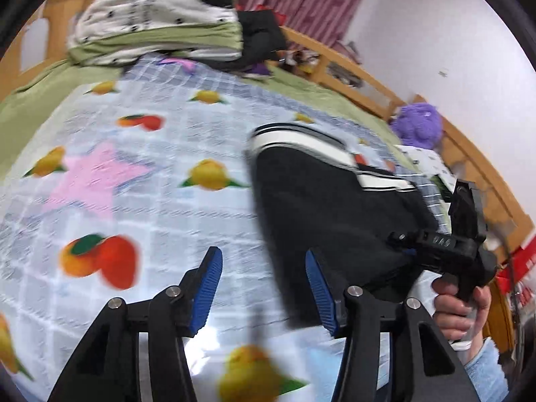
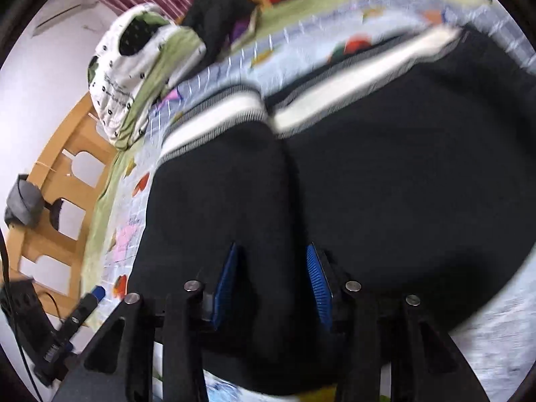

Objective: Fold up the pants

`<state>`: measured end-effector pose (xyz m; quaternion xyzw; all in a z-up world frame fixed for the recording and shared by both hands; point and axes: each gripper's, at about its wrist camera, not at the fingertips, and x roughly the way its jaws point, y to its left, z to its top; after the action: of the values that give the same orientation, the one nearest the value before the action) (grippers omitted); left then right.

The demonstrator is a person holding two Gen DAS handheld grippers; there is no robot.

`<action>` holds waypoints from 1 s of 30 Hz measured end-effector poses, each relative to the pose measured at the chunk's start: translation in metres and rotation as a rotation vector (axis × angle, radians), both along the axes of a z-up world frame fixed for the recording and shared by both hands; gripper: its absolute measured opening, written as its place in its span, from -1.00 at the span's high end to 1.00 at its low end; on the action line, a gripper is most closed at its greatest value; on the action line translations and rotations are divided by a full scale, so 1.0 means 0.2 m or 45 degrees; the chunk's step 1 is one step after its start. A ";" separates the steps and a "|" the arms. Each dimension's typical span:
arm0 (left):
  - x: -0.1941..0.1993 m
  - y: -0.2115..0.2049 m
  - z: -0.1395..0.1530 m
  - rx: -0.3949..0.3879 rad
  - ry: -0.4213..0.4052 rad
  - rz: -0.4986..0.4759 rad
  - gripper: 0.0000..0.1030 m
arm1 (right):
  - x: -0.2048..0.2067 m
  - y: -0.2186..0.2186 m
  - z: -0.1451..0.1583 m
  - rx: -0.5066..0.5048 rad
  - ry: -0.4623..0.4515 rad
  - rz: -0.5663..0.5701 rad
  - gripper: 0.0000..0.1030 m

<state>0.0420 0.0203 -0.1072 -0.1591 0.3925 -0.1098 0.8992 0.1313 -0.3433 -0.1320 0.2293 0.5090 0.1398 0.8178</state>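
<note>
- Spread across the bed: one thin quilt, pale blue grid print with oranges, lemons and a pink star, smooth and flat.
- Left of the pants, above the quilt: left gripper, pitched downward, two black fingers with ribbed blue pads standing apart, only air and quilt between them.
- On the quilt: one pair of black pants, soft matte knit, folded over, two white ribbed cuffs with dark stripes lying side by side at the far end.
- Behind the pants, at the headboard: one heap of folded bedding, white with small dark marks over green layers, with dark clothes beside it.
- Over the near end of the pants in the right wrist view: right gripper, tilted steeply down, blue pads apart; black cloth fills the gap behind them, pads not seen pressing on it.
- Right of the pants: one hand, fingers curled round the black handle, light blue sleeve at the wrist.
- Beyond the pants' right side: one fuzzy purple plush toy against the wooden rail.
</note>
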 end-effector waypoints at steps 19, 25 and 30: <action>0.10 -0.72 -0.06 -0.066 0.100 -0.375 0.03 | 0.06 -0.83 0.43 -0.635 -0.320 -0.131 0.65; 0.03 -0.97 -0.13 0.116 0.098 -0.500 -0.16 | 0.03 -1.00 0.25 -0.583 -0.327 -0.123 0.56; 0.06 -1.11 -0.15 0.180 0.070 -0.458 -0.16 | 0.08 -1.07 0.31 -0.589 -0.370 -0.161 0.35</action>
<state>0.0545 -0.2009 -0.1377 -0.0259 0.4458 -0.2367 0.8629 0.1463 -0.5566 -0.0701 0.0454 0.3893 -0.0001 0.9200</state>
